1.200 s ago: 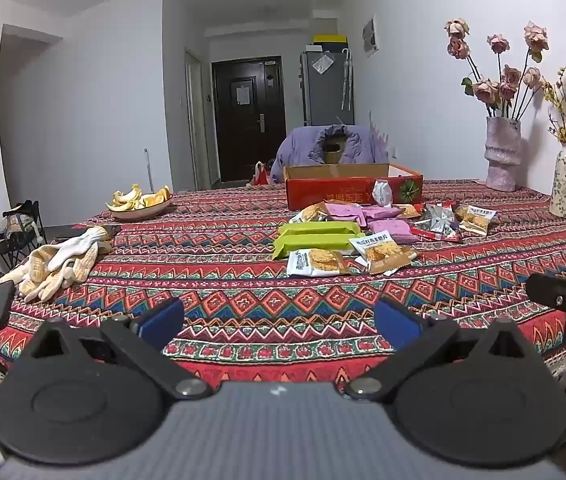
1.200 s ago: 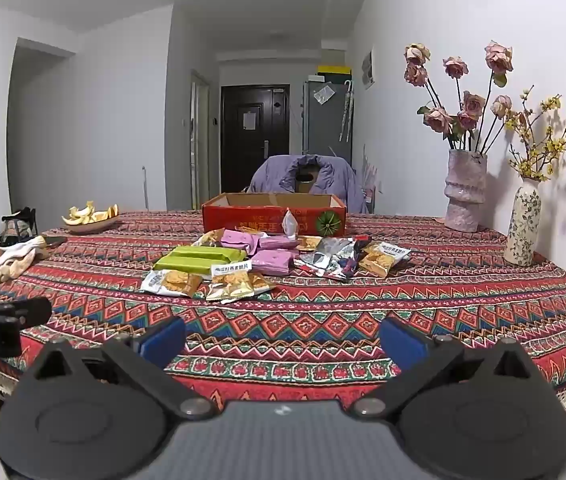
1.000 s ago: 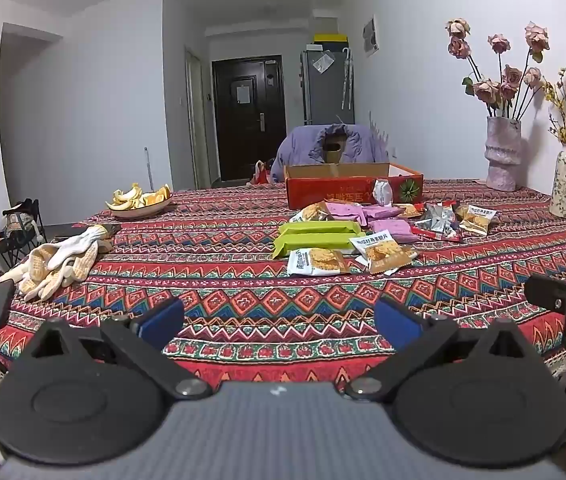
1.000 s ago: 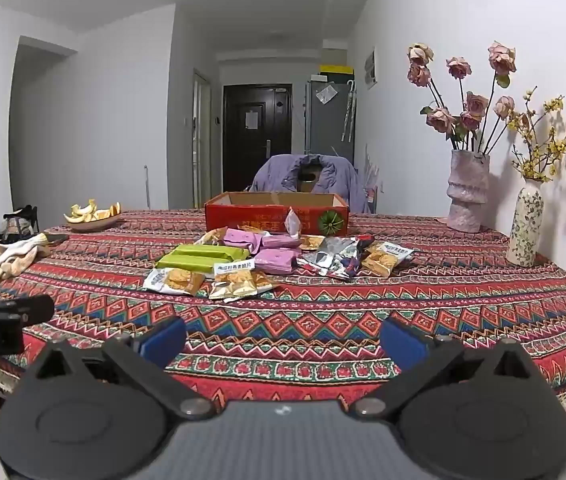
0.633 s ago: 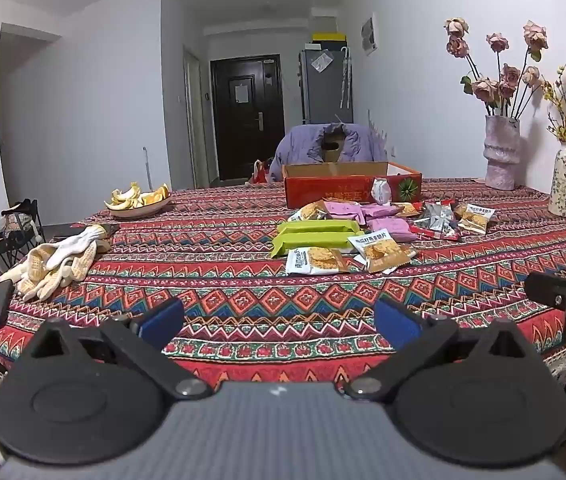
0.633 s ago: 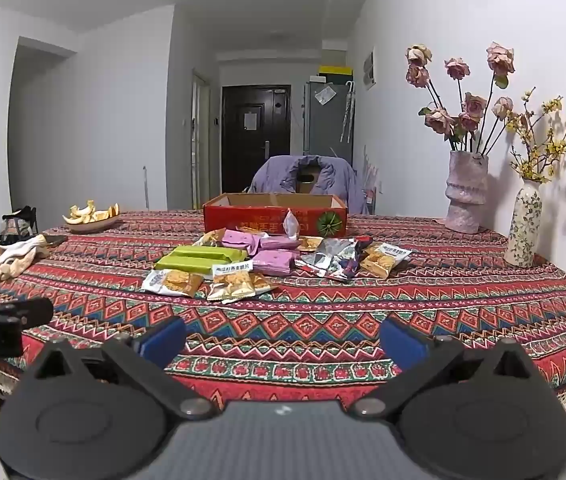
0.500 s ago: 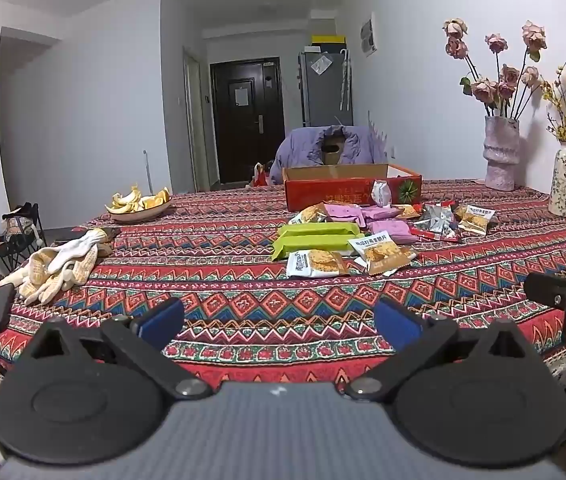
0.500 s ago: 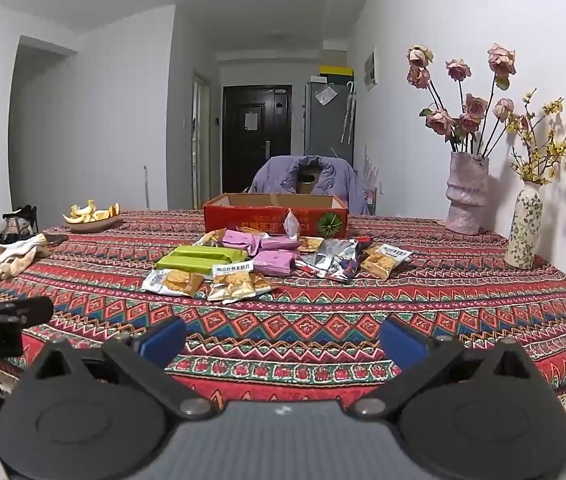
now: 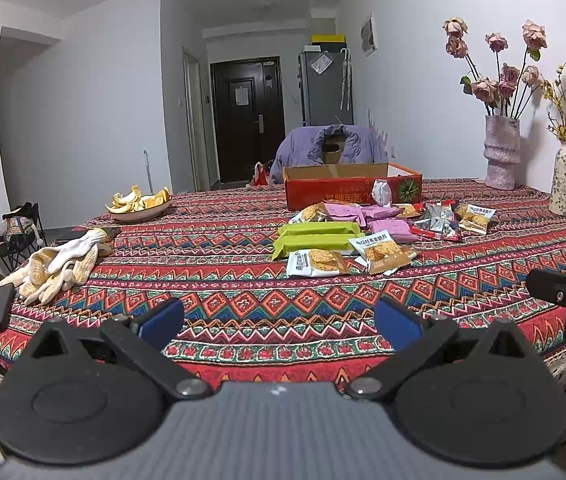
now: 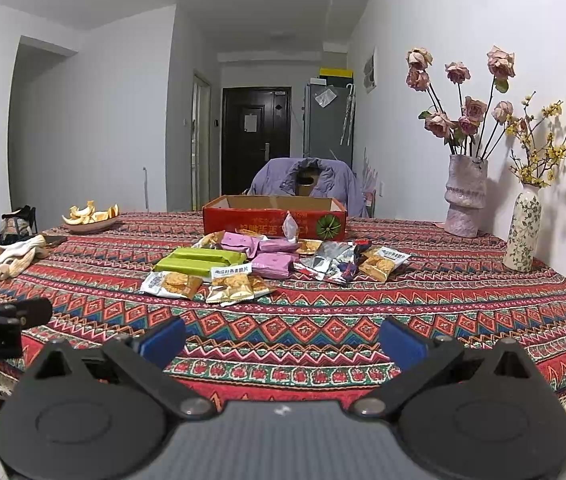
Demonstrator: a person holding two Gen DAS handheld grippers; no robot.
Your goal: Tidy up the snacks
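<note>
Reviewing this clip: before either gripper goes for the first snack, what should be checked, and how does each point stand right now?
1. Left gripper open and holding nothing: ok.
2. Right gripper open and holding nothing: ok.
3. Red box open at the top, ready to take snacks: ok; what lies inside it, cannot tell.
4. Nearest cracker packets lie flat on the tablecloth, with nothing between them and the grippers: ok.
5. Green bars free to lift: not ok, a cracker packet overlaps their near edge.
6. Vases stand apart from the snack pile, to its right: ok.
</note>
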